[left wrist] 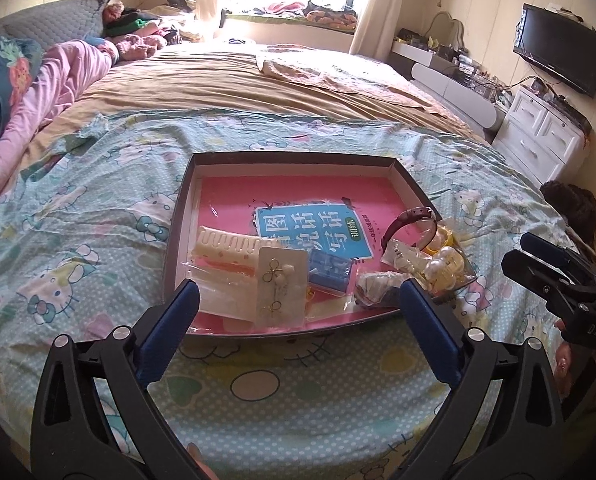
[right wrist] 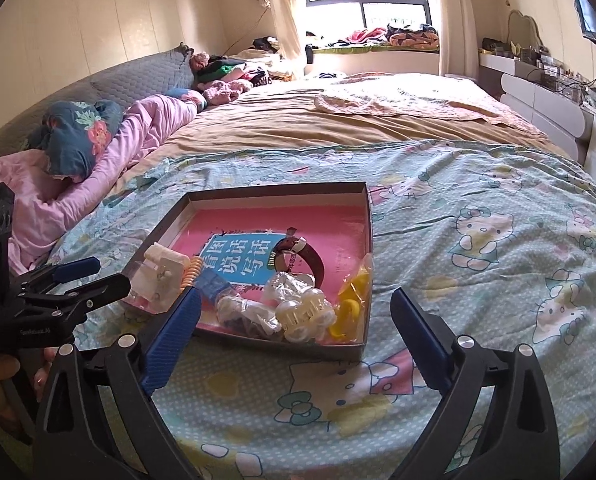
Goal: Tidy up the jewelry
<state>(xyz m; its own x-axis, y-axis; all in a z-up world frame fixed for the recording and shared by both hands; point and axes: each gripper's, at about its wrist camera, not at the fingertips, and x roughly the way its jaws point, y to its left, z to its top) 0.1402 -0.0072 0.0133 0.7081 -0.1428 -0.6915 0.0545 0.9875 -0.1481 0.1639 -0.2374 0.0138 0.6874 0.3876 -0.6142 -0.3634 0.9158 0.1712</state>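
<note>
Both grippers spread wide and empty over the jewelry box

The shallow box sits on the bedsheet, its bagged jewelry heaped at the near edge. From the left gripper the earring card lies just ahead at 12 o'clock, long axis pointing away (the nearer hand for it). From the right gripper, the pearl bag sits at 12, the watch beyond.

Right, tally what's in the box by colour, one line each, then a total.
In the box, as far as the clutter shows:
White or cream: 3 (comb, earring card, pearl clips)
Blue: 1 (blue piece)
Yellow: 1 (yellow item)
Dark red: 1 (watch)
Pink: 1 (book)
Total: 7
</note>
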